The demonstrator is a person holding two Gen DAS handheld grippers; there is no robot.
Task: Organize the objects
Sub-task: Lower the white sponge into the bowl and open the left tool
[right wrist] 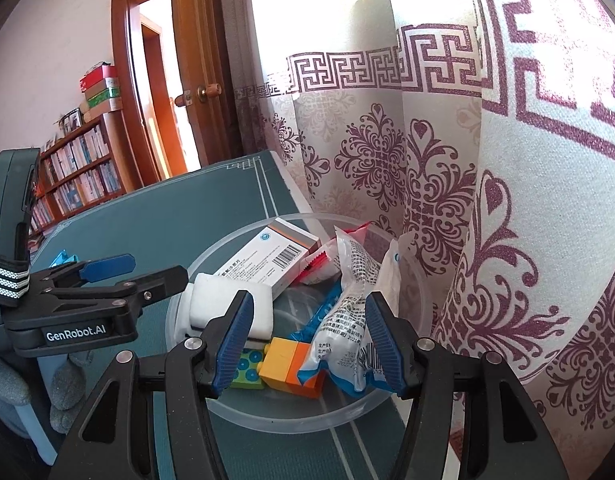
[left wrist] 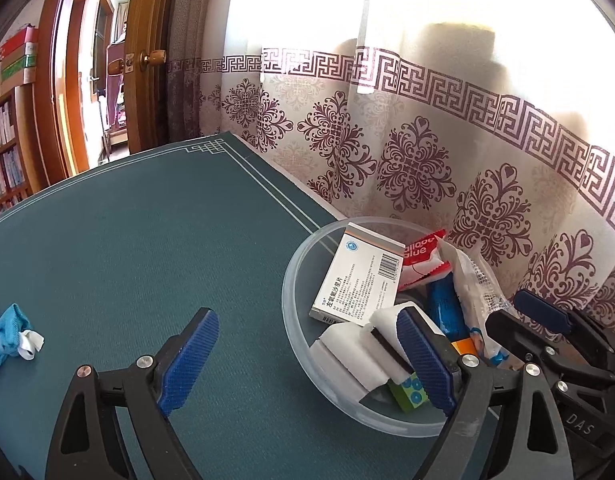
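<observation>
One clear bowl (right wrist: 291, 420), one medicine box (right wrist: 275, 260), two toy blocks (right wrist: 295, 368).

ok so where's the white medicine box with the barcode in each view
Left wrist view: the medicine box lies right of centre, in the far left part of the clear plastic bowl, barcode toward the upper right.
Right wrist view: the medicine box sits just above centre, at the back of the clear plastic bowl.
Shared landmark: the white sponge, right beside the box in both.
</observation>
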